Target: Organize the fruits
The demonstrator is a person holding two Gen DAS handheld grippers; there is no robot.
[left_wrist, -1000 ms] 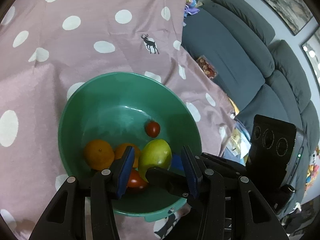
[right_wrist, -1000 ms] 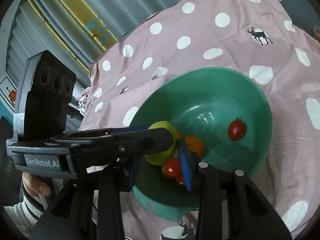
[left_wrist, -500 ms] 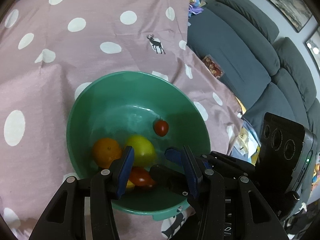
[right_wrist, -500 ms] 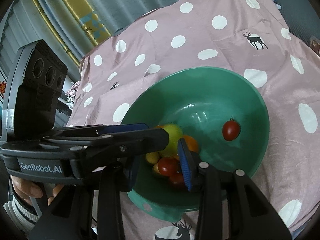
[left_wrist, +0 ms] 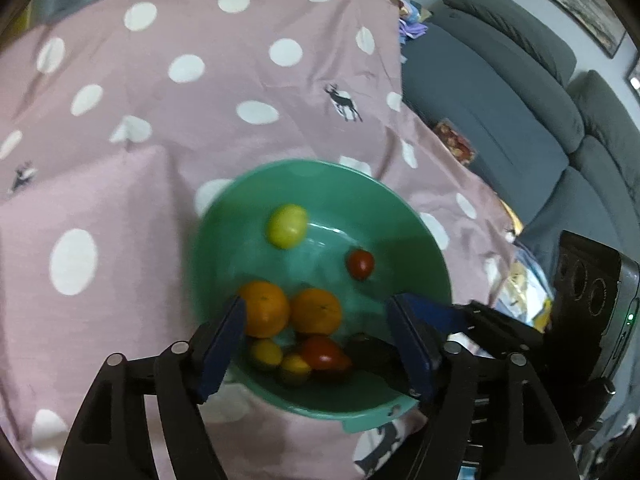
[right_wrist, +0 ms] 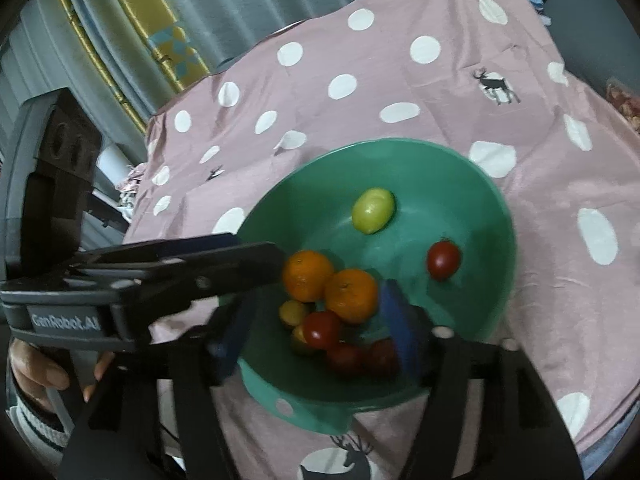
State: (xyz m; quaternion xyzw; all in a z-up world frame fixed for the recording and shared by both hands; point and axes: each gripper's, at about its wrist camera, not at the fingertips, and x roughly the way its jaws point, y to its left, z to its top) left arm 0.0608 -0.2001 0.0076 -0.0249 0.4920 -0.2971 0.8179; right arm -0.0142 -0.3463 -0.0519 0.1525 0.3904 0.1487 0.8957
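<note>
Both grippers, left [left_wrist: 320,344] and right [right_wrist: 316,328], are hanging at the near rim of the bowl [left_wrist: 424,240] with jaws just opened wide and gripping nothing, while the mango [left_wrist: 287,226] is lying free toward the far side, its long axis slanting up-right.

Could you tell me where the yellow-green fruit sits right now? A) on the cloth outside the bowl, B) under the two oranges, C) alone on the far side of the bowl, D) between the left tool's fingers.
C: the yellow-green fruit lies by itself on the far inner side of the bowl, apart from the oranges and clear of both tools.
</note>
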